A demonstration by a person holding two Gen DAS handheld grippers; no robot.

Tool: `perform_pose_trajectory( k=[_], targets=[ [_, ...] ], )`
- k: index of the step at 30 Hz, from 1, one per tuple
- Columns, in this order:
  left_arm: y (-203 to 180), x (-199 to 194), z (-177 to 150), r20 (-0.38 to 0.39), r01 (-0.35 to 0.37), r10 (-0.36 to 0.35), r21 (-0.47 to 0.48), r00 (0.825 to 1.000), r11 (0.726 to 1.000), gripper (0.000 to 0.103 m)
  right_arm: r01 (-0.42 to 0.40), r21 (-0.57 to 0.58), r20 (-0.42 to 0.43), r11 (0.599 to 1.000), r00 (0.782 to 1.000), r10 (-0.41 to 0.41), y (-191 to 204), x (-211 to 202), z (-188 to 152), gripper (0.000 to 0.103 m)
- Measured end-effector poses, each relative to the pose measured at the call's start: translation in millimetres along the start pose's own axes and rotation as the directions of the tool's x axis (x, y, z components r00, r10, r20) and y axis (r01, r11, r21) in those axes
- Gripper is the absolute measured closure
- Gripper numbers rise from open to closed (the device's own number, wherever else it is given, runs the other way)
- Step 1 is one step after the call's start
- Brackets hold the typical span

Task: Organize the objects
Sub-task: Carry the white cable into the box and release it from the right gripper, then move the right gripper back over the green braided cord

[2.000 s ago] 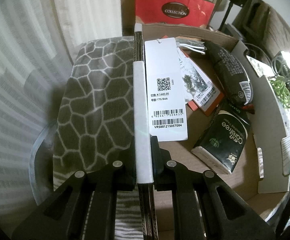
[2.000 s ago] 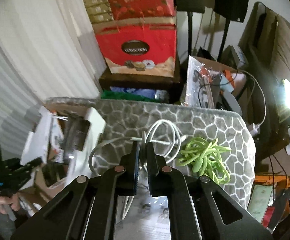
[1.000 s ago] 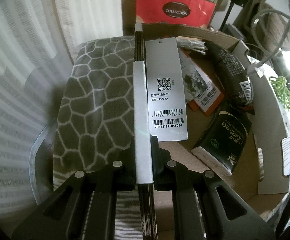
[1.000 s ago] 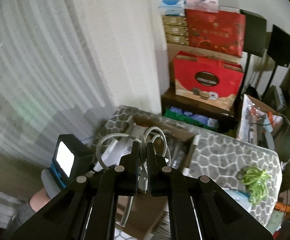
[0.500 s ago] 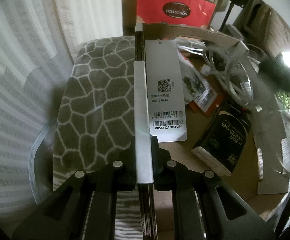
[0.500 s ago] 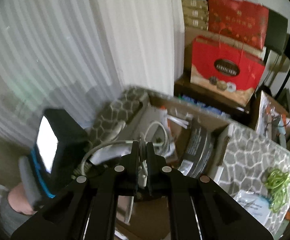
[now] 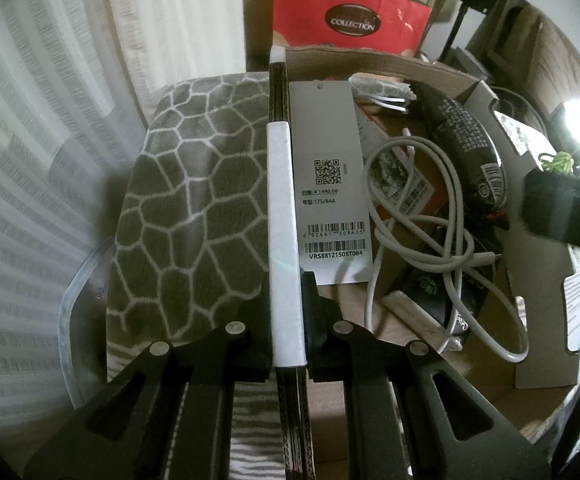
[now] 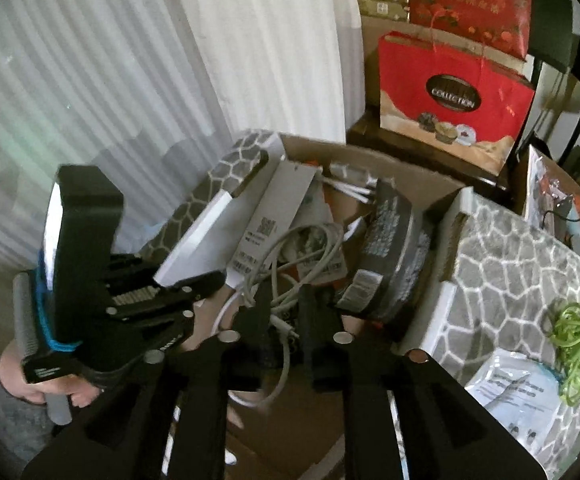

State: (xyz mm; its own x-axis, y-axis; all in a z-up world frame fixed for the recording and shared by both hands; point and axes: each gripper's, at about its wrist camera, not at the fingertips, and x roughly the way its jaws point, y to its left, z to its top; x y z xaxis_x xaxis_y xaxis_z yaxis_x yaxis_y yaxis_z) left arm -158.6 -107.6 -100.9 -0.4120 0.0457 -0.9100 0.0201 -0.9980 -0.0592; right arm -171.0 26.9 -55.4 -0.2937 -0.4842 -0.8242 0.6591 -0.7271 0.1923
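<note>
1. The bench [image 8: 530, 264] wears a grey fleece cover with a white honeycomb pattern; white curtains [image 8: 169, 60] hang behind.
2. A red gift bag [image 8: 450, 96] stands on a dark shelf.
3. The left tongs [image 7: 287, 280] are clenched on the cardboard box [image 7: 370, 60] wall.
4. The right tongs [image 8: 283, 300], jaws just opening, stand released over the white cable [image 7: 422, 216] lying in the box.
</note>
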Motion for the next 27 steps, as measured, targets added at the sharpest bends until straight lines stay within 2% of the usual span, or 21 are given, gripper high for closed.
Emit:
perform_pose_trajectory(
  k=[5,7,10,19,25,27],
  targets=[
    [0.2,0.0,-0.1,0.0,-0.001,0.001,0.0,1.0,1.0,0.092,0.035,0.003,0.031,0.999,0.999,-0.035,-9.6,-23.3,2.5,0.069],
    [0.0,-0.1,0.0,0.0,0.0,0.0,0.0,1.0,1.0,0.092,0.051,0.017,0.042,0.999,0.998,-0.052,-17.5,-30.9,1.8,0.058],
    [0.0,-0.1,0.0,0.0,0.0,0.0,0.0,1.0,1.0,0.092,0.085,0.044,0.056,0.995,0.995,-0.088,-33.0,-45.5,-2.9,0.05],
    [-1.6,-0.5,-0.6,0.0,-0.005,0.005,0.0,1.0,1.0,0.092,0.196,0.144,0.057,0.97,0.977,-0.206,-91.9,-75.1,-17.1,0.041],
    [-3.1,-1.0,0.1,-0.002,-0.01,0.01,0.003,1.0,1.0,0.092,0.28,0.21,0.054,0.937,0.953,-0.297,-136.9,-92.0,-29.7,0.03],
    [-3.5,-1.0,0.7,-0.002,-0.009,0.009,0.004,1.0,1.0,0.092,0.324,0.225,0.041,0.919,0.939,-0.341,-152.8,-93.6,-33.5,0.027]
  ],
)
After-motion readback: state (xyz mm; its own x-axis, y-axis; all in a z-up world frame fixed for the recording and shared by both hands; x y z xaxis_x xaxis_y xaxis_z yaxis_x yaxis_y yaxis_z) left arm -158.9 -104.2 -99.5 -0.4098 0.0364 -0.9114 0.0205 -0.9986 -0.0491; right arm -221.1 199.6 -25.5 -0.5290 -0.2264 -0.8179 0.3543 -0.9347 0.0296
